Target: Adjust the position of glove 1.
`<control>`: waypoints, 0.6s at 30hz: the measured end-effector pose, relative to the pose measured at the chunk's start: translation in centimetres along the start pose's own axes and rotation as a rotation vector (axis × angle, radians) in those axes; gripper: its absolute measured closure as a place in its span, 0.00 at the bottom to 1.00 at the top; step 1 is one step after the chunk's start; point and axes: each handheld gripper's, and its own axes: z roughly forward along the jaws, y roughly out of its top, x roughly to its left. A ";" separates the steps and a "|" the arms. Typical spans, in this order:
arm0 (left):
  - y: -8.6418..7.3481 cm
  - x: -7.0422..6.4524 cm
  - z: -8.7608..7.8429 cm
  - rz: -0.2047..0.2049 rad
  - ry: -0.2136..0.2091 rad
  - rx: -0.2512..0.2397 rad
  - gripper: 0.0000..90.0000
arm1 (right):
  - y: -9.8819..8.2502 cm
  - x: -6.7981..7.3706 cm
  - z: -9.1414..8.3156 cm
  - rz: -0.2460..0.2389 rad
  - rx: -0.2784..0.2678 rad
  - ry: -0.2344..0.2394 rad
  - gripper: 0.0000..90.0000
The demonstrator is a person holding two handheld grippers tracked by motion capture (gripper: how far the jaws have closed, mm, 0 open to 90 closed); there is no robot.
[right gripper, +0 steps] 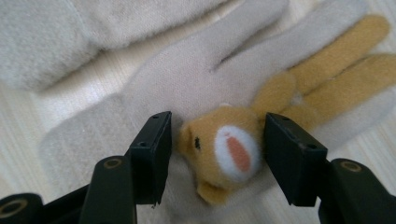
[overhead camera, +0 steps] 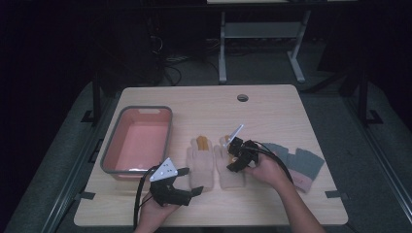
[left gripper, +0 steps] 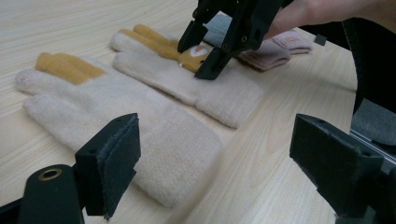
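- The left claw [overhead camera: 187, 180] is near the bottom of the high view, low on the table [overhead camera: 272, 104]. Its two jaws are spread wide with nothing between them.
- Just past it lies the left cream glove [overhead camera: 200, 165], flat on the table. In the left claw view its cuff [left gripper: 180, 154] sits between the two wide jaws, a little ahead of them.
- The right claw [overhead camera: 236, 156] is in the middle of the high view, tipped down over the right cream glove [overhead camera: 228, 170].
- In the right claw view its jaws are parted, one on each side of a small yellow animal face [right gripper: 224, 149] on that glove. I cannot tell if they touch it.
- There are two cream gloves, side by side, both with yellow fingers.
- One grey and pink glove [overhead camera: 301, 165] lies at the right, behind the right hand [overhead camera: 267, 167].
- One pink bin [overhead camera: 138, 138] stands at the left of the table, well apart from the right claw.
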 end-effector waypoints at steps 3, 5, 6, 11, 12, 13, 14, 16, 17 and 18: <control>0.0 0.0 0.0 -0.001 0.001 0.000 0.18 | 0.0 0.1 0.2 -0.006 0.005 -0.010 0.47; 0.0 0.0 0.0 0.000 0.001 0.000 0.18 | 0.0 0.2 0.3 -0.014 0.010 -0.022 0.49; 0.0 -0.1 0.0 0.000 -0.001 -0.001 0.18 | 0.0 0.3 0.3 -0.022 0.017 -0.035 0.50; 0.0 -0.1 0.0 0.001 0.000 -0.001 0.18 | 0.0 0.3 0.3 -0.011 0.022 -0.046 0.55; 0.0 -0.1 0.0 0.001 0.000 -0.001 0.18 | 0.0 0.3 0.3 -0.005 0.018 -0.047 0.57; 0.0 -0.1 0.0 0.001 0.000 -0.002 0.18 | 0.0 0.3 0.3 -0.005 0.018 -0.047 0.57; 0.0 -0.1 0.0 0.001 0.001 -0.002 0.18 | -0.1 0.2 0.3 0.003 0.015 -0.047 0.58; 0.0 0.0 0.0 0.001 0.001 0.000 0.18 | -0.1 0.2 0.2 0.012 0.010 -0.046 0.60; 0.0 0.0 0.0 0.001 0.001 0.000 0.18 | -0.1 0.2 0.2 0.012 0.010 -0.046 0.60; 0.0 0.0 0.0 0.001 0.002 0.000 0.18 | -0.1 0.2 0.2 0.020 0.010 -0.047 0.61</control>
